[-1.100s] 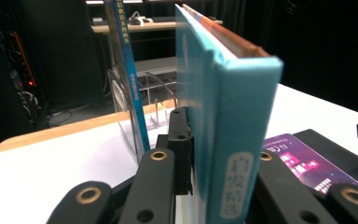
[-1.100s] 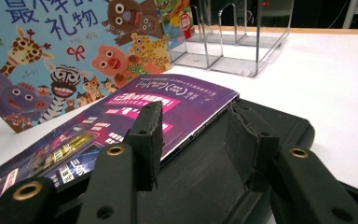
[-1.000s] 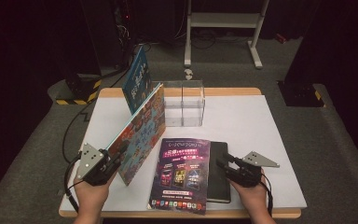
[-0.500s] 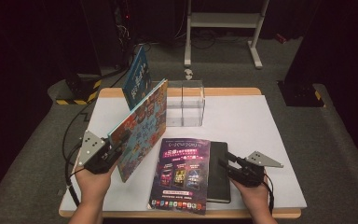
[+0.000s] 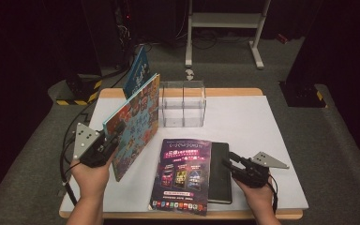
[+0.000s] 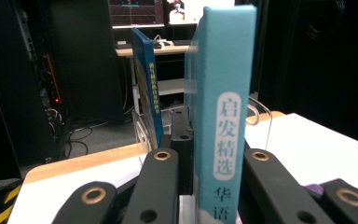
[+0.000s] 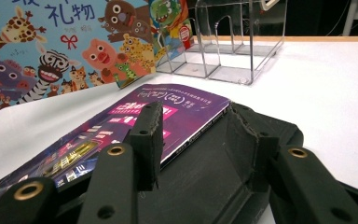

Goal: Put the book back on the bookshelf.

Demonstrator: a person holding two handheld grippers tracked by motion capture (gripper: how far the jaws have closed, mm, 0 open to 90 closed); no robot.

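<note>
Left tongs (image 5: 117, 133) pinch the picture book (image 5: 136, 122) with 启安精选 on its blue spine, while the right tongs (image 5: 228, 160) stand half open over the black book (image 5: 219, 178).

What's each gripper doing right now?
Left gripper: shut on the picture book, gripping its spine, book lifted on edge.
Right gripper: open, jaws resting on the black notebook, not clamping.

Picture book (image 5: 133, 123): light-blue spine, cartoon-animal cover. At 3 o'clock, magazine (image 5: 183, 174): purple, beside a black notebook (image 5: 219, 171).
</note>
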